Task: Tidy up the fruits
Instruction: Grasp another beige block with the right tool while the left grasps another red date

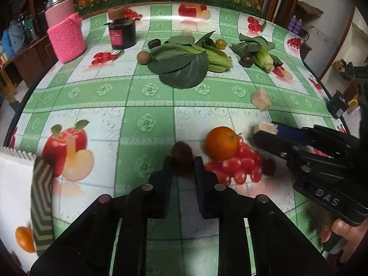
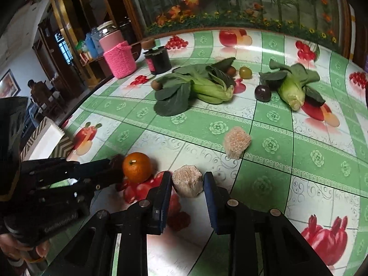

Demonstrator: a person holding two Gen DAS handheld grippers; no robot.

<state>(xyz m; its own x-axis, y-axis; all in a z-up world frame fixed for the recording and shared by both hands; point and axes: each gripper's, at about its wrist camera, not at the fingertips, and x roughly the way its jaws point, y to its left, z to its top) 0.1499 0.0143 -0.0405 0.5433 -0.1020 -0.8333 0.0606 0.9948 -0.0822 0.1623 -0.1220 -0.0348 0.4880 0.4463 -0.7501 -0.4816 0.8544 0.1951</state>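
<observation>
The left gripper (image 1: pixel 182 163) is clamped on a dark brown fruit (image 1: pixel 181 155) beside the orange (image 1: pixel 221 143) on the table (image 1: pixel 147 105). The right gripper (image 2: pixel 187 184) grips a pale spongy chunk (image 2: pixel 187 184) between its pads.

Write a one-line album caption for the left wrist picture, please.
Left gripper pinches a dark round fruit beside an orange on the fruit-print tablecloth, greens beyond.
</observation>
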